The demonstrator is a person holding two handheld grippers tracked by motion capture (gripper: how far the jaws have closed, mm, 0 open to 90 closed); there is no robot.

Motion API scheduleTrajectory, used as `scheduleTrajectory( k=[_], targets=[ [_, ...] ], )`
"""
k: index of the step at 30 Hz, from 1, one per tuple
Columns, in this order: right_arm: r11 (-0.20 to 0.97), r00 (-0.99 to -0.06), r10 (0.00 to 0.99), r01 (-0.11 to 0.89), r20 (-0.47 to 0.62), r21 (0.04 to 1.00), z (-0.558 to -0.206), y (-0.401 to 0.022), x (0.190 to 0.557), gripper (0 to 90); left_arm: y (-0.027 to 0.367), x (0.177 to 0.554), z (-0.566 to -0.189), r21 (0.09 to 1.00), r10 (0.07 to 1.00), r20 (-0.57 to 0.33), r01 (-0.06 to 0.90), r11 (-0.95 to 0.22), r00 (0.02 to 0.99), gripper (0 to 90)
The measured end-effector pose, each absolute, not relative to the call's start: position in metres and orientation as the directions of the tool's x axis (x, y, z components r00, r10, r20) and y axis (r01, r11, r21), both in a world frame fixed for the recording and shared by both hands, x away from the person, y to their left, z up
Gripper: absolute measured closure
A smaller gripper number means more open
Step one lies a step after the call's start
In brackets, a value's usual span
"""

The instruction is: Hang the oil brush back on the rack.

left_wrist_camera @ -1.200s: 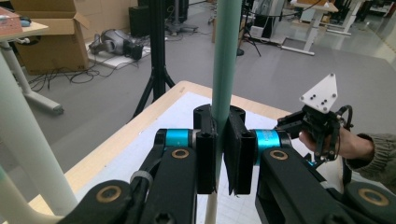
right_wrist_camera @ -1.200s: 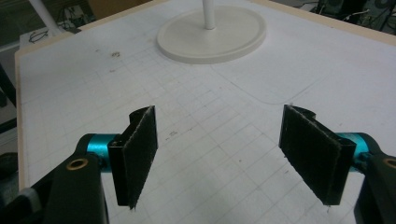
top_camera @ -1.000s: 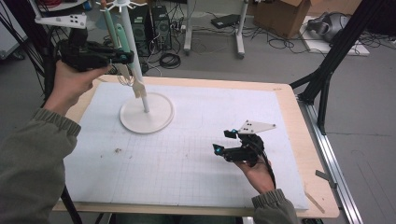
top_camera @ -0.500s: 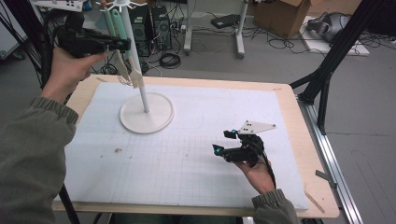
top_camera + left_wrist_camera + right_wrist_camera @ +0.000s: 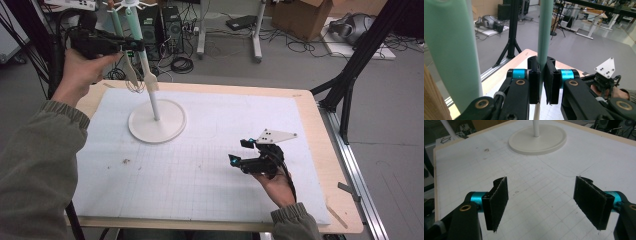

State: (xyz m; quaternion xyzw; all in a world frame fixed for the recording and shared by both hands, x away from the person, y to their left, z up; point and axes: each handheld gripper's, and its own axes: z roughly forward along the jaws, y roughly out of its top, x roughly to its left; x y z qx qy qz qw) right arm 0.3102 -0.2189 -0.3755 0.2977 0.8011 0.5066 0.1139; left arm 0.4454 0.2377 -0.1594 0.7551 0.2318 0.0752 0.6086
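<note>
A white stand (image 5: pixel 156 121) with a round base and thin pole sits on the far left of the mat, with utensils hanging from its top. My left gripper (image 5: pixel 136 46) is raised beside the pole, shut on the mint-green handle (image 5: pixel 135 25) of one hanging utensil; the left gripper view has that handle (image 5: pixel 545 32) pinched between the pads. A second green handle (image 5: pixel 451 50) hangs close by. On the mat at the right, my right gripper (image 5: pixel 239 151) rests open; its pads (image 5: pixel 497 200) stand wide apart over bare mat.
The white gridded mat (image 5: pixel 200 170) covers a wooden table (image 5: pixel 327 150). A black tripod leg (image 5: pixel 350 75) stands off the right edge. Cables and boxes lie on the floor behind. The stand's base (image 5: pixel 537 140) lies ahead of the right gripper.
The left hand and its gripper have shifted a little toward the far side and slightly up, still clamped on the green handle. The right hand has stayed put.
</note>
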Motion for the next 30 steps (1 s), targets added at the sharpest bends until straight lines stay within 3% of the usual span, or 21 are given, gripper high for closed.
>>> scheduleTrajectory(
  k=[19,30],
  targets=[
    [0.314,-0.803,0.585,0.356,0.116,0.880,-0.374,-0.218,0.309,26.9,0.239,0.446,-0.164,0.953,0.511,-0.159,0.267,-0.144,0.845,81.8],
    [0.314,-0.801,0.589,0.353,0.111,0.881,-0.373,-0.218,0.309,26.7,0.238,0.428,-0.161,0.965,0.591,-0.064,0.202,-0.170,0.804,66.9]
  ],
)
